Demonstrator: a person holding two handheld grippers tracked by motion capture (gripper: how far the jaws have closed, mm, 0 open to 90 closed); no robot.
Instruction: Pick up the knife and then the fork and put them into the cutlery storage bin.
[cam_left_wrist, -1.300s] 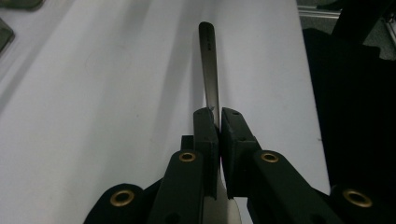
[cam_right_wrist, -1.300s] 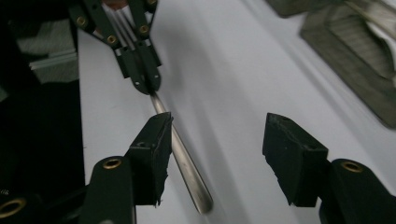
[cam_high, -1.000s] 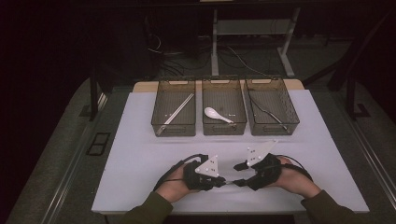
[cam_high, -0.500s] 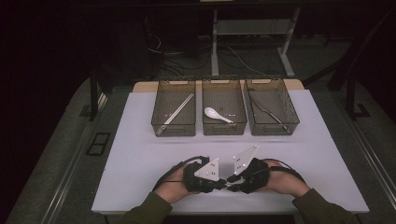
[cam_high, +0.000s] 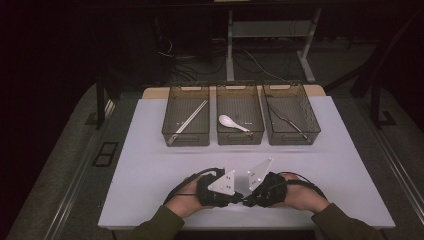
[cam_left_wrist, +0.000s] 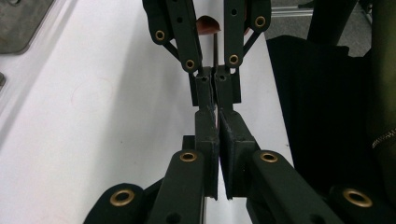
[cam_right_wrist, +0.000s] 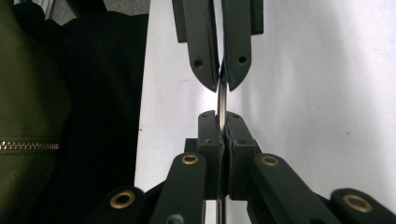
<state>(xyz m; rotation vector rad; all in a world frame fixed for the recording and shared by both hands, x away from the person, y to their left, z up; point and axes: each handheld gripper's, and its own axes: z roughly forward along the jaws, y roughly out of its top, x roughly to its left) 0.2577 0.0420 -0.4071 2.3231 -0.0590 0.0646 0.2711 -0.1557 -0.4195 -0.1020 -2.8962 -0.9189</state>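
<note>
Facing each other tip to tip near the front edge of the white table (cam_high: 150, 150), the left gripper (cam_high: 239, 200) and the right gripper (cam_high: 246, 201) both clamp a thin metal rod (cam_right_wrist: 222, 100). In the right gripper view, the rod runs straight up between that gripper's own closed jaws and on into the closed jaws of the other gripper just beyond; a short bare stretch of it shows between the two. The right gripper's jaws have just been closing, with the rod between them. In the left gripper view, the same rod (cam_left_wrist: 215, 51) shows as a thin line between both pairs of closed jaws, and something small and reddish (cam_left_wrist: 208, 23) sits behind the far gripper, too hidden to identify.

Farther back on the table stand three clear bins side by side: the left bin (cam_high: 170, 117) holds chopsticks (cam_high: 189, 121), the middle bin (cam_high: 257, 117) a white spoon (cam_high: 232, 122), and the right bin (cam_high: 312, 120) a dark utensil (cam_high: 287, 120).
</note>
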